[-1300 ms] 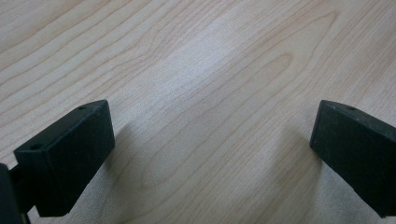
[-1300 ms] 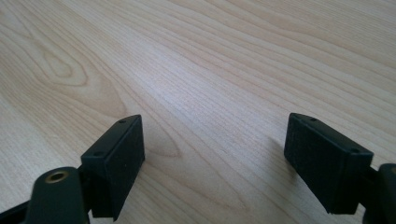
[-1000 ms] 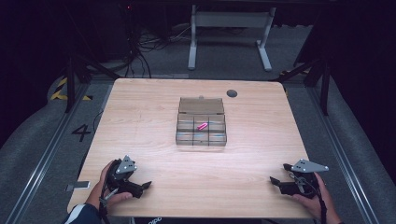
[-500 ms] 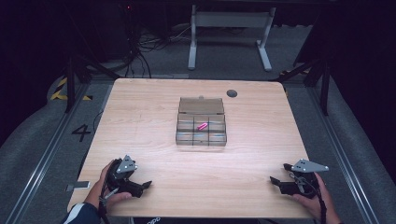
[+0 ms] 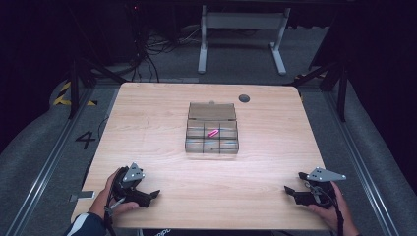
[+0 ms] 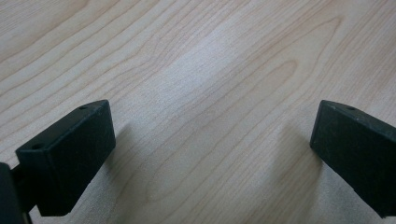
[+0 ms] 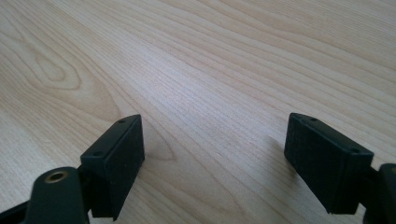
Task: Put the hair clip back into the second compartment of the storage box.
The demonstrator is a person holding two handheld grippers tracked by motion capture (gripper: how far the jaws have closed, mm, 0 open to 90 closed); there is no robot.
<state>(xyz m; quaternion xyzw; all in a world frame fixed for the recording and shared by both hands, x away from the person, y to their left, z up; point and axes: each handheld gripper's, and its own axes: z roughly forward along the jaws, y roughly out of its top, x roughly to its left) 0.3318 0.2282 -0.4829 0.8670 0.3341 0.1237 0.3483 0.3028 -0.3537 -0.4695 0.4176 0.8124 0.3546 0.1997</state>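
grippers parked at near edge, box at table centre

the box sits mid-table, well apart from both grippers; bare wood surrounds it on every side. the table edge nearest the person runs just behind both hands. a pink item lies in a middle compartment of the box; its kind is too small to make out. other compartments are hard to read.

left gripper: near the corner left of the box, low on the table, jaws released and spread wide over bare wood. right gripper: near the corner right of the box, jaws likewise released, holding nothing, pointing inward. forearms are cut off at the frame bottom.
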